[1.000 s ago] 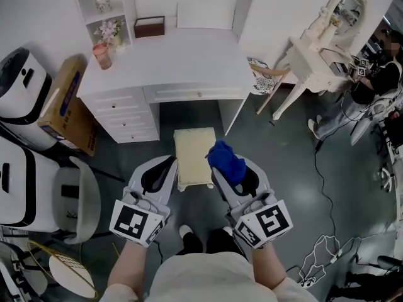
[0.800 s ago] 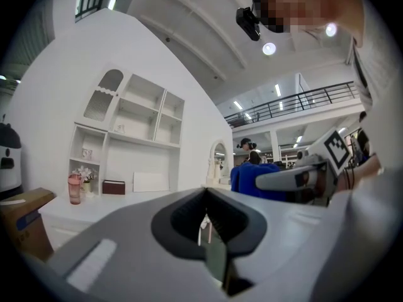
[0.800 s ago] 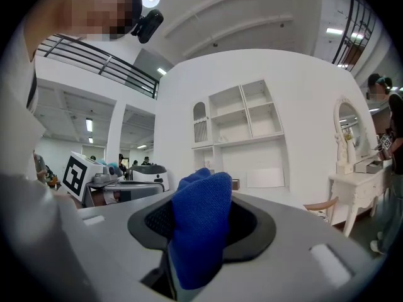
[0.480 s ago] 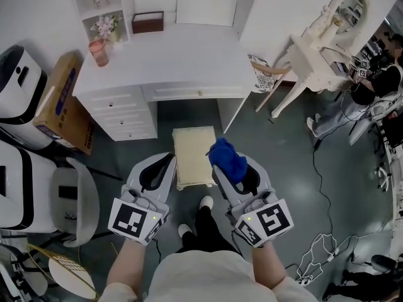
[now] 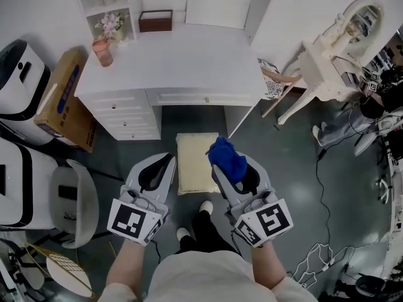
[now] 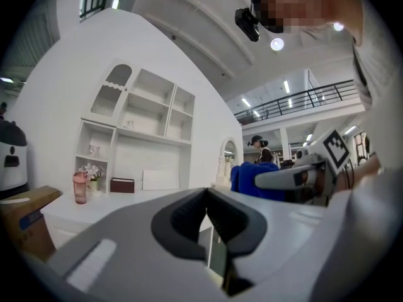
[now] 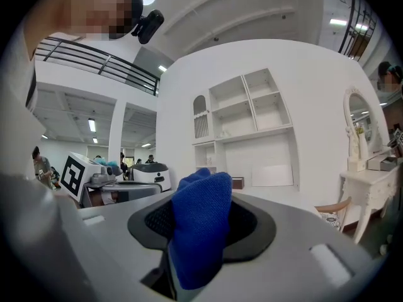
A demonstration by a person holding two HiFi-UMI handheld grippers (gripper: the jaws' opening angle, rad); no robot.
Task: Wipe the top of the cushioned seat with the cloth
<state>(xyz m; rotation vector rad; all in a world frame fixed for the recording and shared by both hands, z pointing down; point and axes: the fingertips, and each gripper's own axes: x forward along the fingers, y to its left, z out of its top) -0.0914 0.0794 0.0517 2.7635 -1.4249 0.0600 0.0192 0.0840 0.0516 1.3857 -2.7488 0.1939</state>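
Blue cloth [image 5: 227, 159] sits bunched in the right gripper [image 5: 221, 168], whose jaws are clamped on it; in the right gripper view the fabric [image 7: 200, 225] bulges up and forward out of the dark pads. Beside it the left gripper [image 5: 169, 159] holds nothing; its jaws meet at the tips, with only a narrow slit lower down showing in the left gripper view [image 6: 206, 190].

Each gripper carries a cube with a black-and-white square marker, left [image 5: 133, 221] and right [image 5: 271, 219]; these are patterns, not letters.

Below and between the grippers in the head view stands the cushioned seat [image 5: 196, 163], cream-topped, on the dark floor just in front of the white desk [image 5: 182, 61]; the cloth overlaps the seat's right edge in that view, though whether it touches cannot be told.

On the desk's back left corner stands a pink tumbler [image 5: 102, 52]; a brown box [image 5: 155, 21] sits further back. Left of the desk leans a cardboard carton [image 5: 63, 102] with a blue label; its print is too small to read.
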